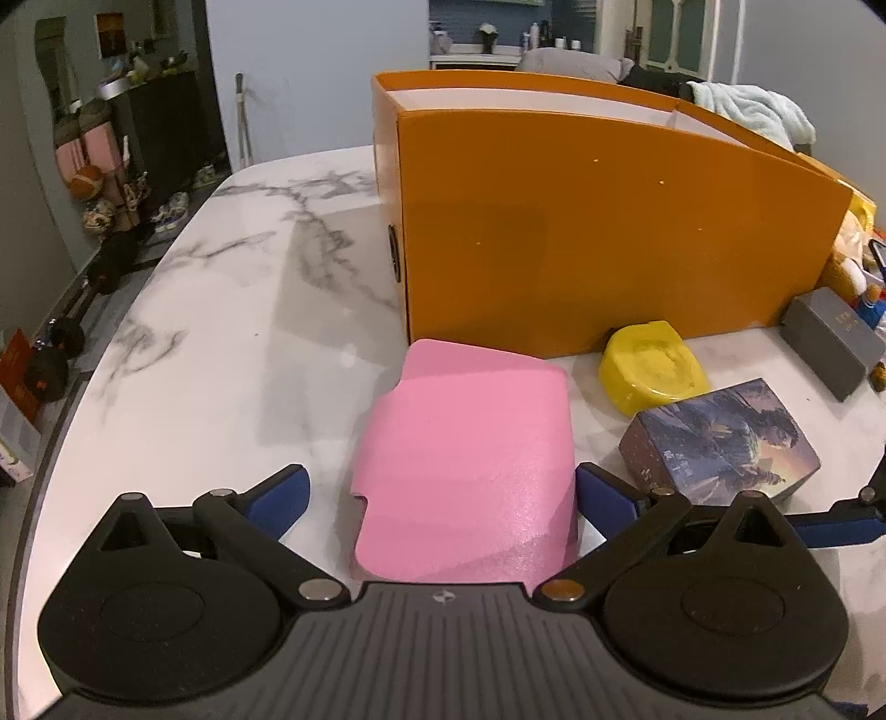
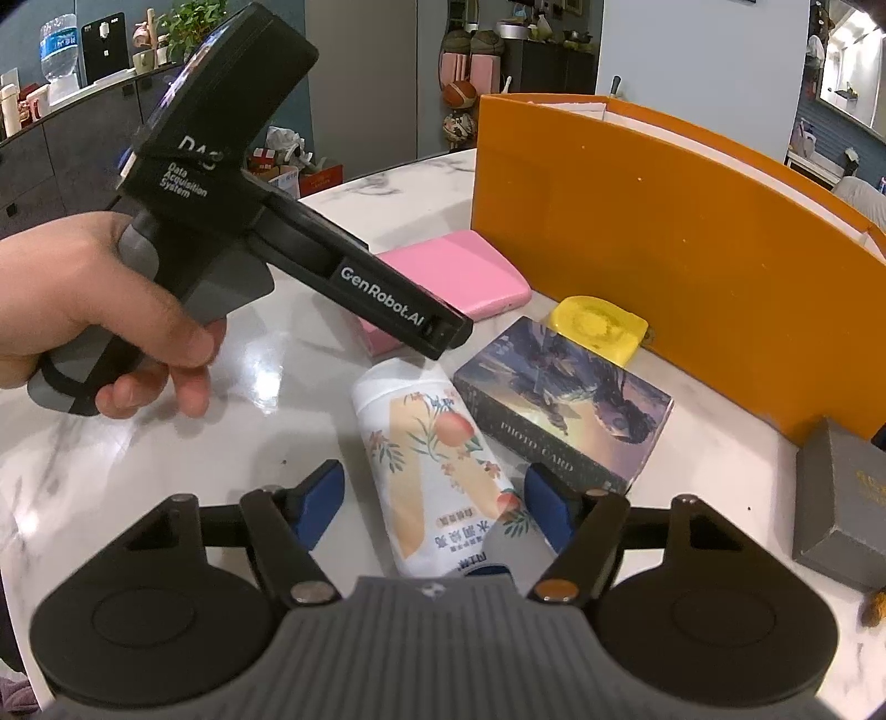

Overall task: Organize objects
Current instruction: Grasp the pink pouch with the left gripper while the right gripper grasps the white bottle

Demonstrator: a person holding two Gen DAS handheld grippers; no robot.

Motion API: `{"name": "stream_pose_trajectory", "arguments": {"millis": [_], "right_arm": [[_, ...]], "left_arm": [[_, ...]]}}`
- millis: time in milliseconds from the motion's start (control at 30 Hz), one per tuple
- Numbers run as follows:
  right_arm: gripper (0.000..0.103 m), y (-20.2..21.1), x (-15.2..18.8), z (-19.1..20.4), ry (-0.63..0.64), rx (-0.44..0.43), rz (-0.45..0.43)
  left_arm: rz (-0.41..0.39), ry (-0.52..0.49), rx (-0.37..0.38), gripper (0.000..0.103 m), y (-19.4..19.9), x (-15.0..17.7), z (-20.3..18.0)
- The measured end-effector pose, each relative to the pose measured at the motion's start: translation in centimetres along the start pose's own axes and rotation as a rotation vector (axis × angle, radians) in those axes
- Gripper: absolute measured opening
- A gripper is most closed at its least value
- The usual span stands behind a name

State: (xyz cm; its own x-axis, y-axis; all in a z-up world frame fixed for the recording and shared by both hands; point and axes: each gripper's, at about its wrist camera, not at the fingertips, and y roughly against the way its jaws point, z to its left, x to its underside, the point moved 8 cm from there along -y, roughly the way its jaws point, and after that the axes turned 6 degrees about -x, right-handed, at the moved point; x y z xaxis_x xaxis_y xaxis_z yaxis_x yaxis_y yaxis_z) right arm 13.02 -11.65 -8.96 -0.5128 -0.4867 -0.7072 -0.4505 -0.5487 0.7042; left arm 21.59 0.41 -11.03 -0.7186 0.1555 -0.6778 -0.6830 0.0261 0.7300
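The left claw [image 1: 443, 490] is spread around a matte pink box [image 1: 465, 471]; the right claw [image 2: 434, 501] is spread around a glossy white canister [image 2: 437, 471] lying flat. Beyond, on the marble table [image 1: 221, 332], stands a smooth orange box [image 1: 609, 232].

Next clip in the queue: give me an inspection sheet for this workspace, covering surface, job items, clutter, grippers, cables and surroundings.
Surface: white marble table, glossy, grey veining.
Job's things: orange box upright, open top; pink case lying flat; yellow dish at the box's foot; photo card box beside it; white peach-print canister on its side; grey box at the right edge.
Clutter: plush toy past the orange box.
Grippers: left gripper open, fingers either side of the pink case; right gripper open, straddling the canister.
Cables: nothing seen.
Surroundings: dark shelving with balls and shoes; water bottle on a counter.
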Motion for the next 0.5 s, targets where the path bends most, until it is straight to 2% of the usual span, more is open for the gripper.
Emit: {"name": "stream_pose_trajectory", "arguments": {"millis": [100, 133, 233, 500], "right_arm": [[0.073, 0.1, 0.1, 0.0, 0.001, -0.002, 0.003], [0.072, 0.1, 0.1, 0.0, 0.0, -0.002, 0.003], [0.056, 0.4, 0.1, 0.0, 0.0, 0.0, -0.005], [0.052, 1.2, 0.1, 0.2, 0.003, -0.011, -0.007]], "left_arm": [[-0.011, -0.026, 0.024, 0.103, 0.4, 0.0, -0.3], [-0.014, -0.035, 0.032, 0.095, 0.6, 0.0, -0.5], [-0.017, -0.072, 0.026, 0.094, 0.8, -0.1, -0.9], [-0.033, -0.113, 0.042, 0.092, 1.9, 0.5, -1.1]]}}
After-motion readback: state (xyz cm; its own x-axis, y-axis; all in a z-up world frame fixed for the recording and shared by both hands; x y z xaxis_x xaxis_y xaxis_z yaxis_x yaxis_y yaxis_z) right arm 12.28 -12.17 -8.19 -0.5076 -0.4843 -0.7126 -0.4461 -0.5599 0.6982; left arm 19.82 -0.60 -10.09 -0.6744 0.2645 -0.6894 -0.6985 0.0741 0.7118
